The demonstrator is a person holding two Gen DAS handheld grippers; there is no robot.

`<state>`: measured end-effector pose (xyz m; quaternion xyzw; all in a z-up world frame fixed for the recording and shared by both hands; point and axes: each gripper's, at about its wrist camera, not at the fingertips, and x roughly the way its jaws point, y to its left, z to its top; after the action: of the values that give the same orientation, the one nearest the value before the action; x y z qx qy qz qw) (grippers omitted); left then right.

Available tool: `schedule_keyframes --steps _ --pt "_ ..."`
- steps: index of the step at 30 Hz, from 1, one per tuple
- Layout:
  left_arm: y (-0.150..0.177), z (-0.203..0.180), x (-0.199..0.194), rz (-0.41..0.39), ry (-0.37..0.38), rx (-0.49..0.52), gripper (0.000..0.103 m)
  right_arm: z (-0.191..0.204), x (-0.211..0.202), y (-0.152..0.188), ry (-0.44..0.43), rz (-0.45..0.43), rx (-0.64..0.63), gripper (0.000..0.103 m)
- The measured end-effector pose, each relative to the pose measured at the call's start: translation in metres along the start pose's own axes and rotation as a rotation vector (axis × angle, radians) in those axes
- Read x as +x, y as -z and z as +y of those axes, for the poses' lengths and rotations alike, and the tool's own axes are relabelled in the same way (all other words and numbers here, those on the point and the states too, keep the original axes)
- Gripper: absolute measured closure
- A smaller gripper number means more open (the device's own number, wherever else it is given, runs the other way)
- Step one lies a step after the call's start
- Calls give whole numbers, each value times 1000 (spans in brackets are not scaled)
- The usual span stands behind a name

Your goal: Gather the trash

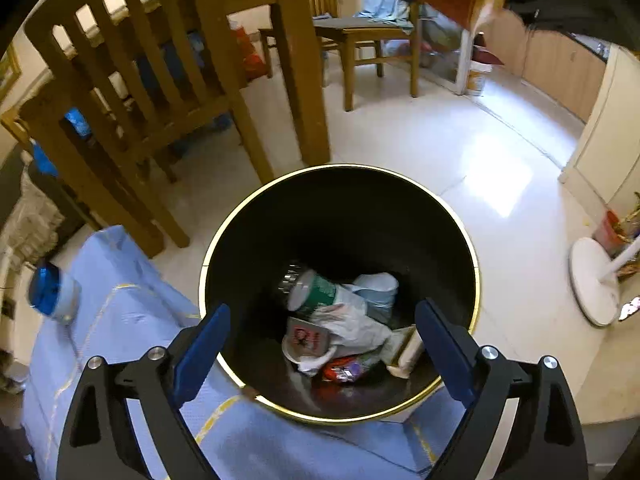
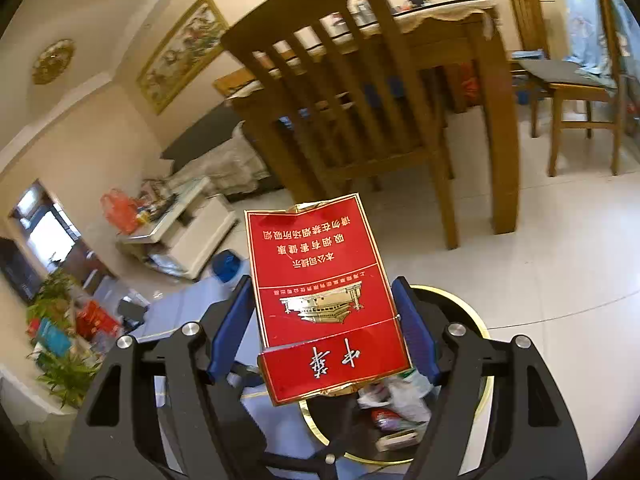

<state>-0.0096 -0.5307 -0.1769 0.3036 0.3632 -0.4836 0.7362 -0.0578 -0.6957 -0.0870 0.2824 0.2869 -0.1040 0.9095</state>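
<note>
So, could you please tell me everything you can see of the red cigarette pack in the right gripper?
The red cigarette pack is a flattened, creased card carton with gold edging, white Chinese lettering and a gold building emblem, seen upside down. Its flip-top end points toward the camera and its torn foil end points away. The right gripper clamps it by its side edges between blue pads. It hangs in the air over the near rim of the black, gold-rimmed bin, touching nothing else.

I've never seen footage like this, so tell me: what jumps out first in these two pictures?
In the right wrist view, a bright red cigarette pack with gold lettering fills the centre, clamped between the blue pads of the right gripper. In the left wrist view, a black bin with a gold rim gapes below the open, empty left gripper, with wrappers and crumpled bags at its bottom.
</note>
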Motion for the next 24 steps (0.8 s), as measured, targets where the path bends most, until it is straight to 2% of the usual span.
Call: schedule_keyframes --steps 4,6,10,12,13,16,24 --pt "6 12 -3 -8 -3 -36 9 -23 14 8 28 19 50 34" --pt "12 17 -8 -10 -6 -37 9 -31 34 15 34 63 76 34" --pt "18 16 -13 -12 -12 -22 9 -32 65 33 -43 135 90 30" --pt "20 15 -16 -19 -10 -18 9 -24 65 35 -53 131 81 18" --pt "20 14 -19 -24 -8 -16 9 -19 62 36 -36 122 74 16" --pt "22 14 -27 -39 -3 -18 9 -12 53 29 49 93 66 16" --pt "30 21 -54 -82 6 -33 9 16 22 26 42 36 45 15"
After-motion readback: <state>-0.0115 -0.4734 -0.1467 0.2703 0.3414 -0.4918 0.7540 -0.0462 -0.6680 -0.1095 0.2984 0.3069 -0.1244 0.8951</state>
